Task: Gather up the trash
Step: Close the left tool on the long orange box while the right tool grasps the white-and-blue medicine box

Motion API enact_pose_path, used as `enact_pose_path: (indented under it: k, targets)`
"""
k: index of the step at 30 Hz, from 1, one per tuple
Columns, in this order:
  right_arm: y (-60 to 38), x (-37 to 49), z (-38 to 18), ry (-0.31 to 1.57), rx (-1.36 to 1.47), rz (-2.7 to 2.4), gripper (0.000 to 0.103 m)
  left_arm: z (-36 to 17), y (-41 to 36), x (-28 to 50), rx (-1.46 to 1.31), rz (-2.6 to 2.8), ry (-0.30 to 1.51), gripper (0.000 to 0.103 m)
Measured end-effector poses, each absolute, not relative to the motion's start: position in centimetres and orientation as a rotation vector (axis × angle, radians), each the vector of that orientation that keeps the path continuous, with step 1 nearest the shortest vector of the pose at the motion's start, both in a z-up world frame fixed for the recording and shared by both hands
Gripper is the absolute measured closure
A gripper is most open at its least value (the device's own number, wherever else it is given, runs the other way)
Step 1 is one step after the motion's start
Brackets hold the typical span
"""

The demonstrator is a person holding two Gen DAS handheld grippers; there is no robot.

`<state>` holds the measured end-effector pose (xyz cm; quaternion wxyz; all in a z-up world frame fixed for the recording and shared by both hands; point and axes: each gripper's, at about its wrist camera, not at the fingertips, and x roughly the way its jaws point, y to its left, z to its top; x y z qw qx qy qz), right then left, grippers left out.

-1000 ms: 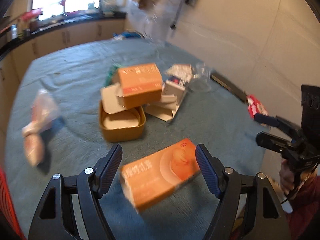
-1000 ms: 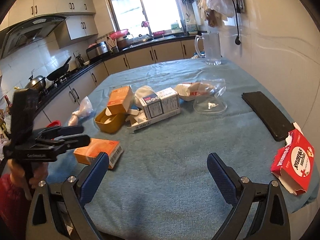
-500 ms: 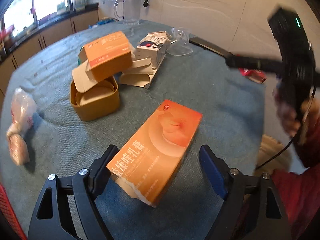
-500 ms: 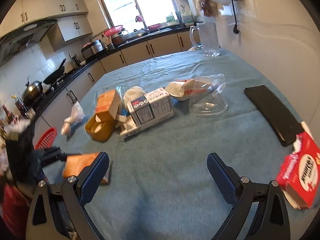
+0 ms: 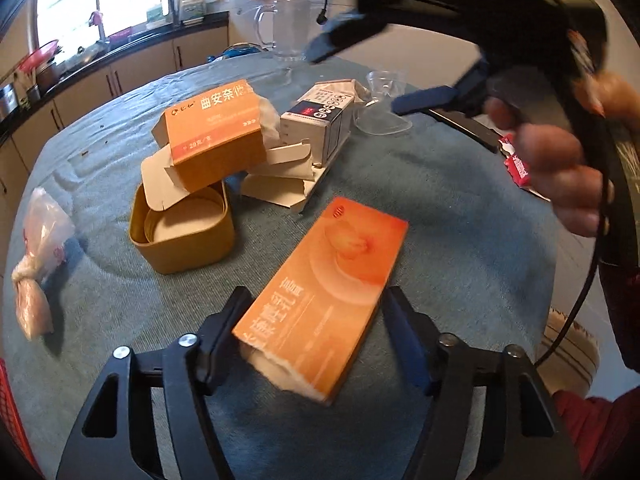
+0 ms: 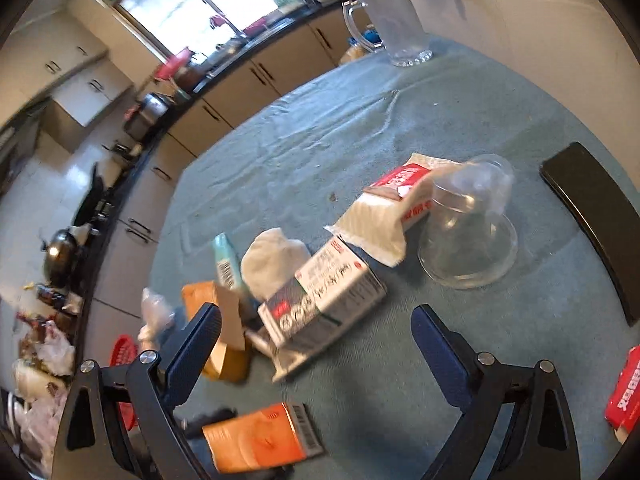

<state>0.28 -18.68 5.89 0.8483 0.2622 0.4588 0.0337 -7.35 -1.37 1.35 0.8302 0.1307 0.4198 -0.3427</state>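
- Across both wrist views I see the table [image 5: 460, 208] under a blue-green cloth; everything below I place against the long orange box [image 5: 324, 292], my landmark.
- Beyond the orange box, at the far table edge, I see a clear glass pitcher [image 6: 394, 20] standing upright.
- On my left gripper [image 5: 316, 328] the jaws are spread, one finger on each side of the orange box's torn near end; I cannot tell whether the pads touch it.
- On my right gripper [image 6: 316, 340] the jaws stand wide apart with nothing between them; in the left view it hangs blurred above and right of the orange box, hand wrapped on its grip.
- The orange box lies flat on the cloth, pointing diagonally away from the left gripper.
- Just behind and left of it I see a tan tub [image 5: 184, 236] with a second orange carton [image 5: 216, 132] leaning open across its rim.
- Behind the orange box, right of that carton, stands a white printed carton [image 5: 320, 120] on flattened cardboard.
- Farther behind lies a clear plastic dome lid [image 6: 468, 228] against a white-and-red packet [image 6: 384, 208].
- Far left of the orange box I see a knotted plastic bag [image 5: 36, 264].
- Right of it, near the table edge, I see a red-and-white packet [image 6: 624, 392].
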Motion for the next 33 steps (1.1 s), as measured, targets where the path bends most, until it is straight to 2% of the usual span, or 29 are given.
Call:
enact_pose_path:
  k: [1,3,5,8,10,13,17,20,27,28,29,30,33]
  targets:
    - [-18.3,1.0,5.8,0.987,0.538,0.056,0.007,1.4,-1.4,-7.6,0.274,-0.729,0.887,0.042]
    - [-17.6,2.0,5.3,1.018,0.525,0.03,0.019,1.5,-1.6,-8.1,0.265,-0.738,0.891,0.045]
    - [-17.5,2.7,4.6,1.051,0.509,0.007,0.026,1.5,-1.8,-8.5,0.27,-0.753,0.893,0.047]
    - [-17.1,3.8,3.6,1.085,0.484,-0.015,0.028,1.4,-1.6,-8.8,0.273,-0.768,0.9,0.047]
    - [-17.5,4.0,3.2,1.084,0.476,-0.019,0.028,1.5,-1.7,-8.8,0.281,-0.775,0.901,0.044]
    - [-17.6,3.9,3.3,1.085,0.456,-0.012,0.031,1.5,-1.6,-8.6,0.272,-0.777,0.906,0.035]
    - [-17.8,3.0,4.0,1.072,0.396,-0.002,0.048,1.9,-1.6,-8.3,0.254,-0.778,0.908,0.034]
    - [-18.3,2.4,4.4,1.073,0.366,-0.01,0.049,2.2,-1.4,-8.0,0.258,-0.761,0.901,0.026]
    - [-18.8,2.6,3.6,1.079,0.347,-0.013,0.048,1.8,-3.5,-7.0,0.299,-0.698,0.884,0.026]
    - [-18.9,2.7,3.1,1.094,0.352,-0.005,0.048,1.6,-3.8,-6.9,0.311,-0.684,0.88,0.027]
    - [-19.0,2.6,2.8,1.099,0.356,-0.004,0.057,1.4,-4.0,-6.9,0.32,-0.672,0.873,0.035]
    - [-19.2,2.4,2.5,1.096,0.369,-0.003,0.062,1.3,-4.3,-6.8,0.326,-0.658,0.869,0.043]
    - [-19.4,1.4,2.8,1.062,0.378,0.018,0.062,1.2,-4.6,-6.4,0.304,-0.639,0.87,0.058]
